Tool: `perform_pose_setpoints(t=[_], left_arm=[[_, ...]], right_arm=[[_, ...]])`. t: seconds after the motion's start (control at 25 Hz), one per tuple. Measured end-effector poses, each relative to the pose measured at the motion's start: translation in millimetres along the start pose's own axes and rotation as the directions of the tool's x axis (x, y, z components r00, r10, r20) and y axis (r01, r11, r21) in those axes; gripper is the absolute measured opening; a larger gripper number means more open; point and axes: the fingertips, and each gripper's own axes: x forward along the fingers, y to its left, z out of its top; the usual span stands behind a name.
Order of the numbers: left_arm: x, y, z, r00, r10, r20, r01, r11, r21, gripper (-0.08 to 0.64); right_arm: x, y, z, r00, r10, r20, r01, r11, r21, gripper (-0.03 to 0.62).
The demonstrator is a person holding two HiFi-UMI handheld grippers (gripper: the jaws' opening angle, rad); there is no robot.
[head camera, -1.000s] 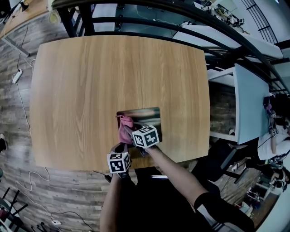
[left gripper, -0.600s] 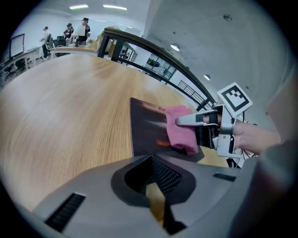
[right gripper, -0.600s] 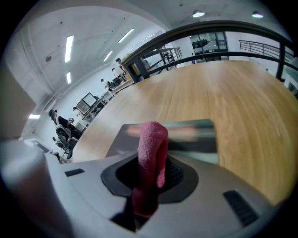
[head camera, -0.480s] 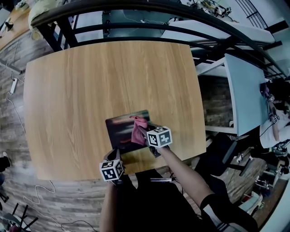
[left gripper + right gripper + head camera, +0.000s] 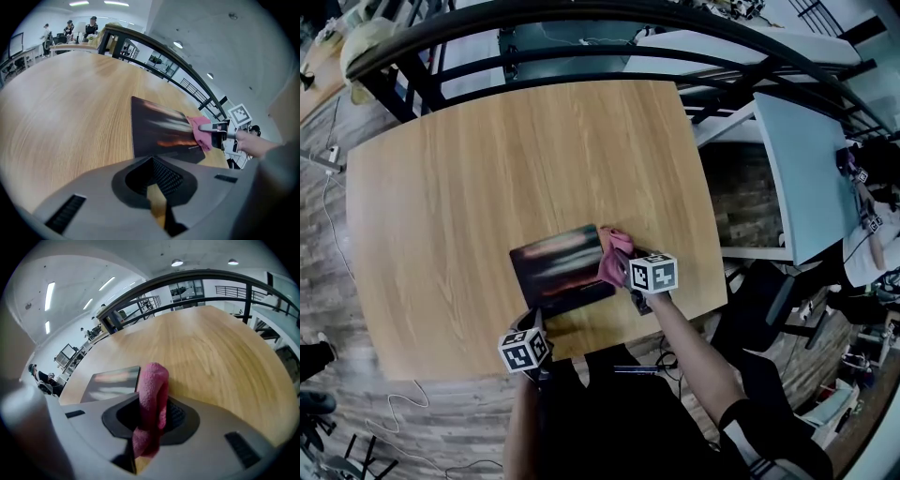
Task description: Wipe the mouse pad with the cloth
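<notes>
A dark mouse pad (image 5: pixel 555 270) with blurred streaks printed on it lies near the front edge of the wooden table (image 5: pixel 487 169). My right gripper (image 5: pixel 625 272) is shut on a pink cloth (image 5: pixel 614 255), which rests at the pad's right edge. In the right gripper view the cloth (image 5: pixel 153 390) stands up out of the shut jaws, with the pad (image 5: pixel 112 383) to its left. My left gripper (image 5: pixel 532 330) hovers at the table's front edge, just short of the pad's near left corner, shut and holding nothing. The left gripper view shows the pad (image 5: pixel 159 131), cloth (image 5: pixel 198 132) and right gripper (image 5: pixel 214 136) ahead.
Black railings (image 5: pixel 581 23) run behind the table's far edge. A pale blue desk (image 5: pixel 806 169) stands to the right across a gap. Cables (image 5: pixel 337 234) lie on the wood floor at the left. People sit at desks far off (image 5: pixel 70 30).
My right gripper has dragged the pink cloth from the pad's left edge across to its right edge. The left gripper has stayed by the table's front edge. The head view has shifted.
</notes>
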Motion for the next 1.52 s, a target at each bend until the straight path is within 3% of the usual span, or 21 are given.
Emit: perform_pose_setpoints(t=[0.24,0.52,0.76,0.96,1.08,1.2,1.36,1.52], left_arm=[[-9,3,19,1.000,-0.018,-0.001,0.018,0.999,0.042,0.025],[-4,28,90,0.998,-0.032,0.046,0.029,0.997,0.065,0.025],[28,19,126,0.992,-0.118,-0.034,0.122,0.982,0.147,0.023],[47,15,126,0.976,-0.173,-0.132,0.192,0.970,0.151,0.023],[48,13,125,0.973,-0.170,-0.158,0.197,0.966,0.169,0.023],[49,11,122,0.971,-0.163,-0.174,0.194,0.964,0.182,0.023],[49,12,122,0.962,-0.204,-0.181,0.229,0.965,0.131,0.023],[49,9,122,0.960,-0.205,-0.191,0.237,0.957,0.167,0.023]], right_arm=[[-38,4,3,0.997,0.014,0.080,-0.016,1.000,0.026,0.095],[-54,61,-19,0.988,0.106,0.114,-0.112,0.993,0.041,0.095],[-37,142,-56,0.973,0.227,0.029,-0.228,0.974,0.009,0.095],[-10,210,-82,0.946,0.311,-0.085,-0.318,0.945,-0.080,0.095],[4,239,-94,0.930,0.340,-0.139,-0.356,0.928,-0.112,0.095],[17,259,-100,0.920,0.355,-0.164,-0.377,0.917,-0.130,0.095],[37,267,-103,0.922,0.341,-0.185,-0.367,0.920,-0.135,0.094],[45,263,-104,0.924,0.325,-0.200,-0.356,0.923,-0.145,0.095]])
